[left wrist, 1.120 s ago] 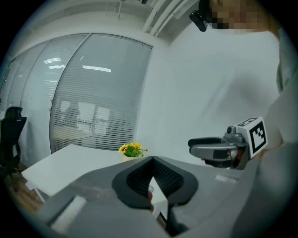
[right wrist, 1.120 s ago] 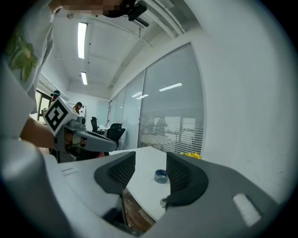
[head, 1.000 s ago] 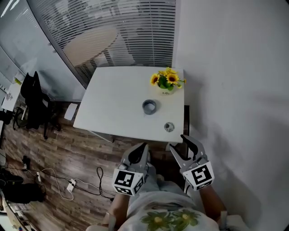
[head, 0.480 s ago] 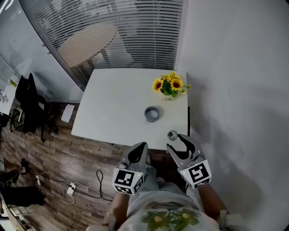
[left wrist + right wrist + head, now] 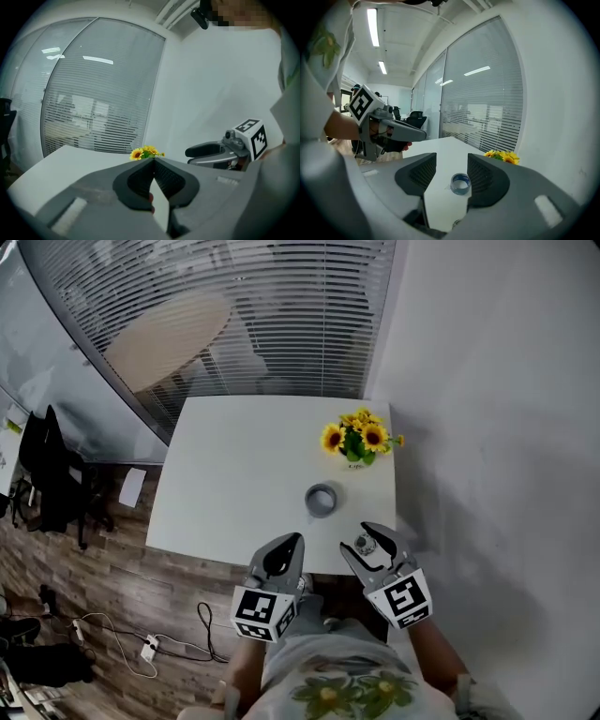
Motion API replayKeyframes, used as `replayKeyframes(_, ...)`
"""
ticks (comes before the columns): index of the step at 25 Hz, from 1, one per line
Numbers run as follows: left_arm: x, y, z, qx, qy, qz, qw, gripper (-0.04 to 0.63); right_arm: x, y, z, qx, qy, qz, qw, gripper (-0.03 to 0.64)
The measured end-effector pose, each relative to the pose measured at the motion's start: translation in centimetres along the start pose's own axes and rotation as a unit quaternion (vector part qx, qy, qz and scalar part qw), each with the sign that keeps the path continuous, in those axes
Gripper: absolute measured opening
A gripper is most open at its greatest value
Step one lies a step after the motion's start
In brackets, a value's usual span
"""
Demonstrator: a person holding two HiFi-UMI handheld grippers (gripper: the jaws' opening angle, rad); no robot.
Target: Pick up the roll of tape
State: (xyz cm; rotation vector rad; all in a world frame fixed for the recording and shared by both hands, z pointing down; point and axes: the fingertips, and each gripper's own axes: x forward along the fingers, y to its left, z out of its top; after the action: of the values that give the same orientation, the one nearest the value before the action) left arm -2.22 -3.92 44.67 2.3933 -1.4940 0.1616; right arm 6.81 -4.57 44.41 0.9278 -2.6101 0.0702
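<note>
Wooden floor (image 5: 84,559) with loose cables (image 5: 141,634) fills the left side of the head view. Next to it a white table (image 5: 225,484) stands before a glass wall with blinds (image 5: 234,315).

At the near edge of the table the left gripper (image 5: 292,540) is held low, close to the person's body. In the left gripper view its two jaws meet at their tips and nothing is between them. I judge that it is parked there on purpose, out of the way, because one gripper is enough for this task.

Further right, the roll of tape (image 5: 322,499) lies flat on the table with its hole upward. It is near the front edge and a little in front of a small pot of sunflowers (image 5: 358,439).

The right gripper (image 5: 362,538) hovers over the near edge with its jaws spread wide, and it holds nothing. In the right gripper view the roll appears in the gap between the jaws but farther off, well apart from them. So the claw seems aimed at it, and I judge the approach is only at its start.

A small round metal thing (image 5: 361,543) lies at the table edge, under this gripper; what it is I cannot tell. On the far right is a plain white wall (image 5: 497,427).
</note>
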Motion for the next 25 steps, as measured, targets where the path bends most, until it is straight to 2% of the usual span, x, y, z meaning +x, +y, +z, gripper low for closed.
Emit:
replayKeyframes(11,2.7,7.5,-0.4,-0.011,0.026,0.001,0.9996,-0.002,7.9,0.0,-2.5,-0.016,0.065,0.015,0.998,0.198)
replayKeyframes(15,3.3,9.6,-0.5,-0.008,0.033,-0.007,0.9994,-0.002,10.2,0.1,-3.5,-0.020,0.084,0.004,0.996,0.199)
replayKeyframes(25,5.7,11.4,-1.7,-0.007,0.053,-0.037,0.9979,-0.002,14.7,0.2,-8.1,-0.030,0.159,0.008,0.987,0.199)
